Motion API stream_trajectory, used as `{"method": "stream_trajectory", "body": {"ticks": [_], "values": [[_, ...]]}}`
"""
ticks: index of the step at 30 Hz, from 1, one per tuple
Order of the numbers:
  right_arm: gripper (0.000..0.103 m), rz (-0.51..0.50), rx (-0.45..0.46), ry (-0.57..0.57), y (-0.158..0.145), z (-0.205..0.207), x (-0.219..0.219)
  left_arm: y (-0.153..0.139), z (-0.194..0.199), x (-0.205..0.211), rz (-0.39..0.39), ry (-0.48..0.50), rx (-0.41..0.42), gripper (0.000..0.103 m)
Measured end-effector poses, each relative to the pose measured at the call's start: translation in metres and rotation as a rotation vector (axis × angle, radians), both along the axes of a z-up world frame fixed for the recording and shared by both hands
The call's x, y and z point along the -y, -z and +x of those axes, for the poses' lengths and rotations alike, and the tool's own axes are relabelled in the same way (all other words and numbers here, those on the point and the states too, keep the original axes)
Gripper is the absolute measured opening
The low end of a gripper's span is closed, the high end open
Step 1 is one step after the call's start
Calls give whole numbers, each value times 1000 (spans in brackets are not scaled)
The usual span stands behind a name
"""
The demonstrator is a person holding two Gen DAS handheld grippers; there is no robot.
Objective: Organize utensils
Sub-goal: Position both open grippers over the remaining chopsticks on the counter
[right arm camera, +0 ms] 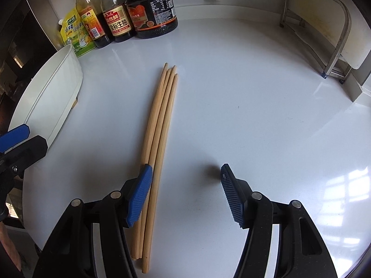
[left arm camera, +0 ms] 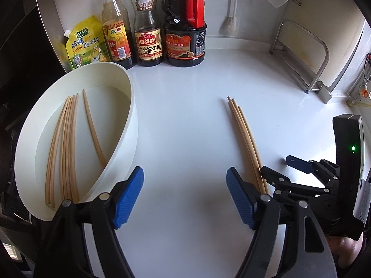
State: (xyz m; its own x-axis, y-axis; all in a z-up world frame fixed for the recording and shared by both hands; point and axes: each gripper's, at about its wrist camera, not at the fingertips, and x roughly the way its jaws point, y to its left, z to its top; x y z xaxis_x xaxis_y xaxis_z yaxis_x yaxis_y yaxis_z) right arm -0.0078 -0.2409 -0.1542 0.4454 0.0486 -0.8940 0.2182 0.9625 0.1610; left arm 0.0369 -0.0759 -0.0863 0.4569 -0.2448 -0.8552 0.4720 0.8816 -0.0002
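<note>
The chopsticks lie under the wide right tongs' left pad, unheld.

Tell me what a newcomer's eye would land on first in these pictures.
First, the bundle of wooden chopsticks lying on the white counter, beside the open right gripper. Next, the white oval tray at the left, holding more chopsticks. Along the back wall stands a row of sauce bottles.

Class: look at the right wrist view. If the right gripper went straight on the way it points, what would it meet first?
Probably the bare white counter. The right gripper is open, and the chopsticks lie beside its left pad, not centred between the pads. Depth is hard to judge.
</note>
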Motion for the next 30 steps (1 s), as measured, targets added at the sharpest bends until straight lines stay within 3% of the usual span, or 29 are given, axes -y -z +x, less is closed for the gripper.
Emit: {"method": "stream_trajectory", "body": {"ticks": [11,30], "values": [[59,-62,14,-41,-3,1,-11,4,-2,1,7,1,-4,72],[59,-82,-8,-32,2,-2,-6,27,1,12,23,-14,-14,73]]}}
